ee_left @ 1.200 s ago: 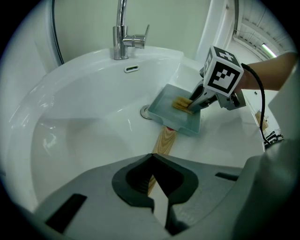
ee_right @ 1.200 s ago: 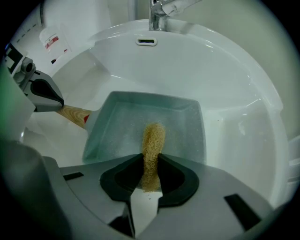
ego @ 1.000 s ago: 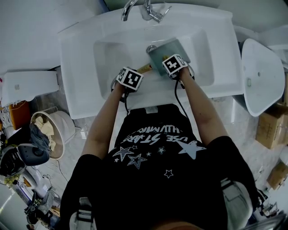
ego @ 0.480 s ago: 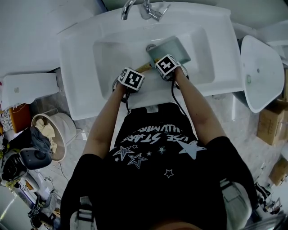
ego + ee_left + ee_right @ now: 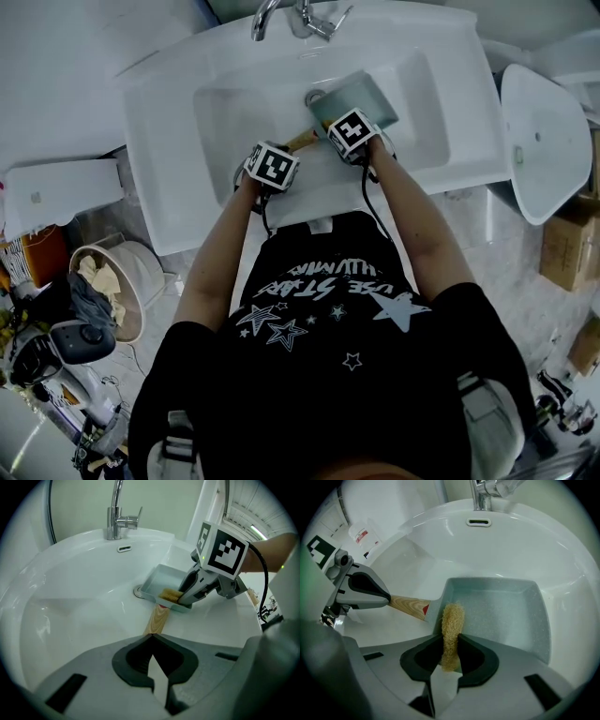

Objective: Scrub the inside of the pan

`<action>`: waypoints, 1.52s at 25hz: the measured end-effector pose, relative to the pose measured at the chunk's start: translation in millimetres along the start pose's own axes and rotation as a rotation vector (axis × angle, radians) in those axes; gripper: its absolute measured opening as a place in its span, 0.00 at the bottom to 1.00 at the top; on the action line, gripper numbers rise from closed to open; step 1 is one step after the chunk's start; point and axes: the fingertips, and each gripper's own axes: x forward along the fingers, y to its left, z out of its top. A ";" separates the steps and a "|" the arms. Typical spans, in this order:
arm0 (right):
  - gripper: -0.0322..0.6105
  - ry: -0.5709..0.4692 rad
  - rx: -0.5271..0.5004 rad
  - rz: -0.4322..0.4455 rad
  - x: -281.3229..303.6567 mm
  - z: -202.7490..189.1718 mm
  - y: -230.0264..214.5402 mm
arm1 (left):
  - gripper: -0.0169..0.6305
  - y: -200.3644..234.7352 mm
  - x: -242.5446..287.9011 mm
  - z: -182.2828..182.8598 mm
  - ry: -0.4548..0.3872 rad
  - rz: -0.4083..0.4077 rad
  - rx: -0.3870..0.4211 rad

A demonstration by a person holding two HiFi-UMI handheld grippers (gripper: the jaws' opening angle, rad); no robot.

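Head view — right claw [image 5: 351,127] seemingly hides loofah [image 5: 451,630].

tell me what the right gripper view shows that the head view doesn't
Only the right gripper view: the loofah pinched in the right hand-held gripper, and the speckled inside of the pan. Only the head view: the person's black shirt, a waste bin and a spare basin beside the sink. Both: the pan, its wooden handle held by the left hand-held gripper, the sink, the faucet.
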 end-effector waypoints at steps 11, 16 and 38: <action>0.19 -0.059 0.096 -0.048 -21.3 1.1 0.4 | 0.04 12.8 -20.1 -4.6 -0.077 -0.009 0.072; 0.19 -0.122 0.154 -0.119 -42.5 -2.1 1.0 | 0.04 14.4 -31.9 -2.3 -0.145 -0.025 0.133; 0.19 -0.366 0.070 -0.229 -122.0 -9.3 53.8 | 0.04 -20.9 -103.9 -6.7 -0.292 0.044 0.106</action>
